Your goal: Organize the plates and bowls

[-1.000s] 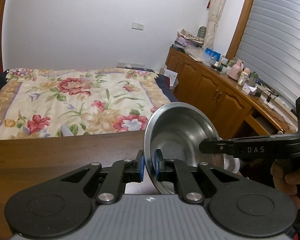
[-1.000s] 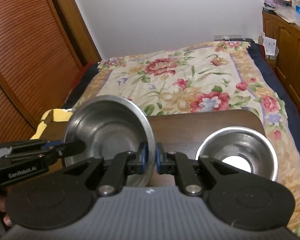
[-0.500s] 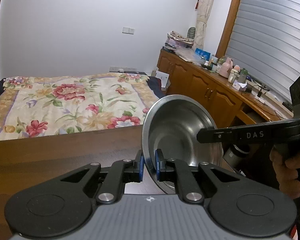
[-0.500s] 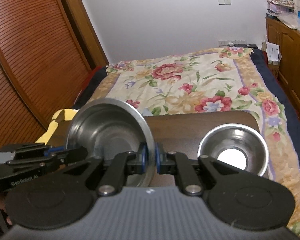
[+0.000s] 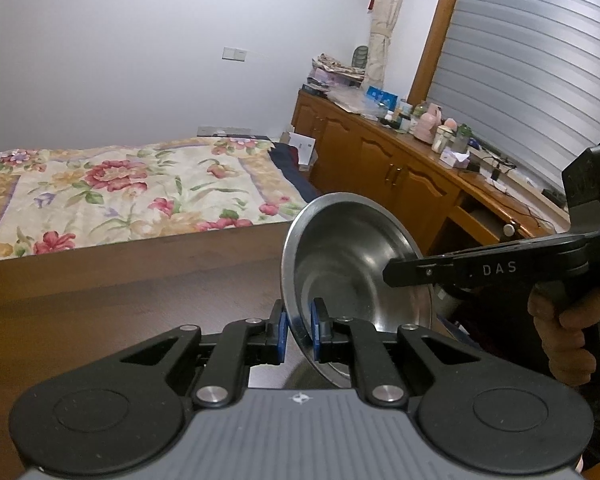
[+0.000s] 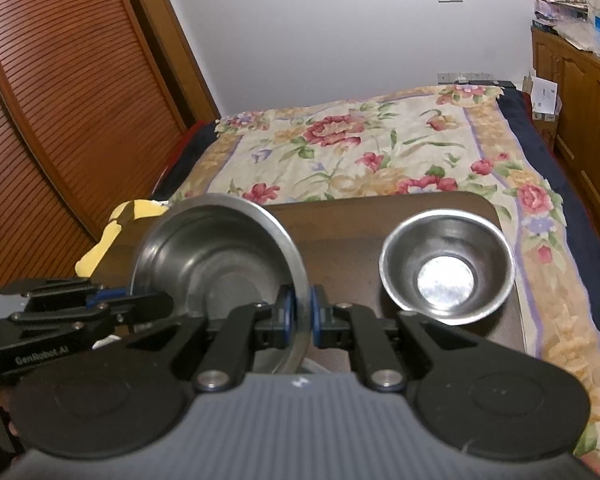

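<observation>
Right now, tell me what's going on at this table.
A person is holding one steel bowl with two handheld grippers: the left gripper and the right gripper are each clamped on opposite sides of its rim, with the bowl tilted above the wooden table. A smaller steel bowl sits upright on the table, untouched.

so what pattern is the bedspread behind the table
Floral: red and pink flowers with green leaves on cream, on the bedspread. The right wrist view shows it best.

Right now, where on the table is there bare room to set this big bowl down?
Bare wood lies between the held large bowl and the small bowl, reaching to the table's far edge. The right end is crowded by the small bowl.
</observation>
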`<action>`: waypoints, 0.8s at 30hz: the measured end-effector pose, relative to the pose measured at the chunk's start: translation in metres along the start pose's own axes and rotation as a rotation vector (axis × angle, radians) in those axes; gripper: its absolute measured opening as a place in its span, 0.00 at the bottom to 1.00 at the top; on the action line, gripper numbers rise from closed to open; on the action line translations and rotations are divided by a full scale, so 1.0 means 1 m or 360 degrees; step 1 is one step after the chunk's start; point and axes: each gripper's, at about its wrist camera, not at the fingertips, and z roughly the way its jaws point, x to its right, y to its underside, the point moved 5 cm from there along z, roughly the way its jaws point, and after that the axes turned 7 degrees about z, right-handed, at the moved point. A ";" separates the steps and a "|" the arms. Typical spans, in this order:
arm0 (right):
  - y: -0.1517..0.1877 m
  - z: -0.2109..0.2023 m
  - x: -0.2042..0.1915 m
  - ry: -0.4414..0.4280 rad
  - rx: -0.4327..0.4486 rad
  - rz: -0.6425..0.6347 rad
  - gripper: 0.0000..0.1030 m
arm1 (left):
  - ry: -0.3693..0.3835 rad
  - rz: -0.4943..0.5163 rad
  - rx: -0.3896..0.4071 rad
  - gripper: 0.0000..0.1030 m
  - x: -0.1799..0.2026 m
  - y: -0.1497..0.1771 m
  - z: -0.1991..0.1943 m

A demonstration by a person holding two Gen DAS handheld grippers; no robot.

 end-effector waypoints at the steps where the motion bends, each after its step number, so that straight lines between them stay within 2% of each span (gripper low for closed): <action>1: 0.003 -0.002 0.000 -0.0002 0.0001 -0.0005 0.11 | 0.0004 0.0000 0.0001 0.12 0.002 0.002 -0.002; 13: 0.043 -0.011 0.009 -0.0039 -0.0048 -0.0014 0.11 | 0.0036 0.0007 -0.0036 0.12 0.018 0.036 -0.005; 24: 0.071 -0.015 0.011 -0.0056 -0.0031 -0.0020 0.11 | -0.0053 0.0116 -0.0020 0.12 0.034 0.064 -0.012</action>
